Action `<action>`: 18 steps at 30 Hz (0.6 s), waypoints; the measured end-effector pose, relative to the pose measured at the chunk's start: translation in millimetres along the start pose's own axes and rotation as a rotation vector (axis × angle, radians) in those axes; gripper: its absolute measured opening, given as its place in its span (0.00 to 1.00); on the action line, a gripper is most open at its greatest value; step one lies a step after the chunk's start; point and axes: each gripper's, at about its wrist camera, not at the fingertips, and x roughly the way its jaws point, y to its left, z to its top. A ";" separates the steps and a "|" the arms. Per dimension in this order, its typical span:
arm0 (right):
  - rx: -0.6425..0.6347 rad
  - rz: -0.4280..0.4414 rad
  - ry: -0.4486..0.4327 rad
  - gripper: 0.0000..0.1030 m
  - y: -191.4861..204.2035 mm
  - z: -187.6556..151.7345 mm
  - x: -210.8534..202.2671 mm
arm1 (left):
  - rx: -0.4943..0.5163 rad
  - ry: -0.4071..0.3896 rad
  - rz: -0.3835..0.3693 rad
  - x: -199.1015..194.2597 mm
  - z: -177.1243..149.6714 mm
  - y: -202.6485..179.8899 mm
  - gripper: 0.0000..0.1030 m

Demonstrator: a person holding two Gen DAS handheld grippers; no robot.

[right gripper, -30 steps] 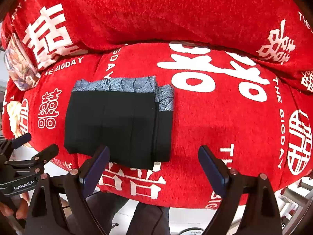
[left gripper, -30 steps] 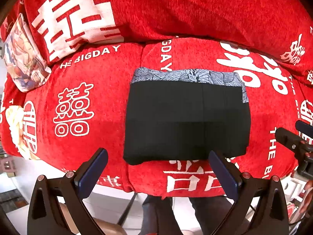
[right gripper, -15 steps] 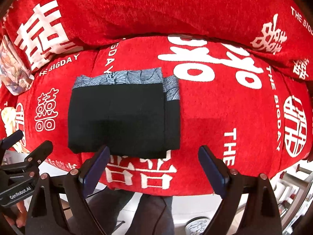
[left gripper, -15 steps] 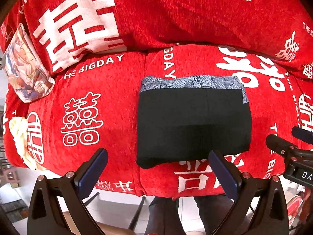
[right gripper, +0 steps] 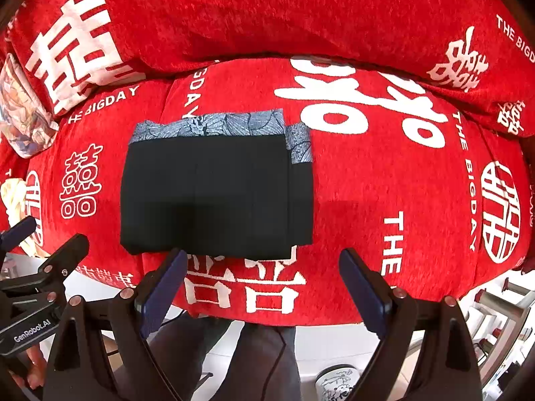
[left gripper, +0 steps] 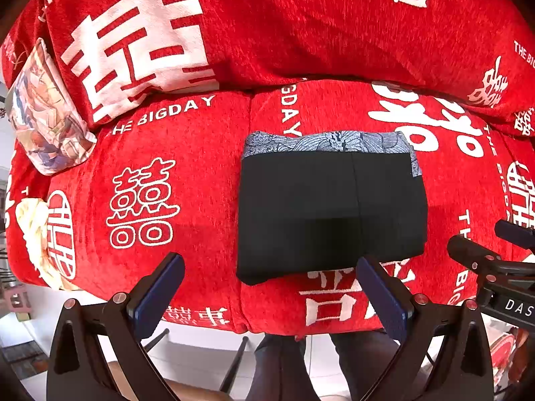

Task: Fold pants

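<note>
The black pants (left gripper: 331, 207) (right gripper: 214, 193) lie folded into a compact rectangle on the red sofa seat, with a grey-blue patterned waistband along the far edge. My left gripper (left gripper: 271, 287) is open, held above the seat's front edge just short of the pants, with nothing between its fingers. My right gripper (right gripper: 262, 280) is also open and empty, near the pants' front right corner. Each gripper shows at the edge of the other's view: the right gripper (left gripper: 495, 264) and the left gripper (right gripper: 40, 267).
The sofa cover (left gripper: 187, 180) (right gripper: 384, 173) is red with white characters and "THE BIGDAY" lettering. A patterned cushion (left gripper: 43, 113) (right gripper: 20, 117) leans at the far left. A person's dark trouser legs (left gripper: 284, 367) (right gripper: 234, 361) stand below the seat edge on a light floor.
Both grippers have drawn back and up from the sofa, staying open. The pants lie unmoved and now sit farther from the fingertips in both views.
</note>
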 end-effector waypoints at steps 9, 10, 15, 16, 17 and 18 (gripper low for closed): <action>0.028 0.012 0.015 0.91 -3.2 -2.2 4.3 | 0.012 0.013 -0.014 2.7 -6.9 0.7 1.00; 0.031 0.009 0.015 0.91 -3.1 -3.3 4.7 | 0.013 0.016 -0.017 3.3 -7.9 0.7 1.00; 0.030 -0.010 0.005 0.91 -1.6 -4.2 3.1 | 0.021 0.016 -0.015 4.9 -10.7 0.9 1.00; 0.029 -0.014 0.003 0.91 -0.9 -4.4 2.6 | 0.023 0.014 -0.012 4.7 -11.1 1.0 1.00; 0.028 -0.017 -0.001 0.91 -0.3 -4.7 2.2 | 0.024 0.012 -0.008 4.2 -11.2 1.1 1.00; 0.026 -0.019 -0.003 0.91 0.2 -4.4 1.7 | 0.028 0.011 -0.006 4.2 -10.8 2.0 1.00</action>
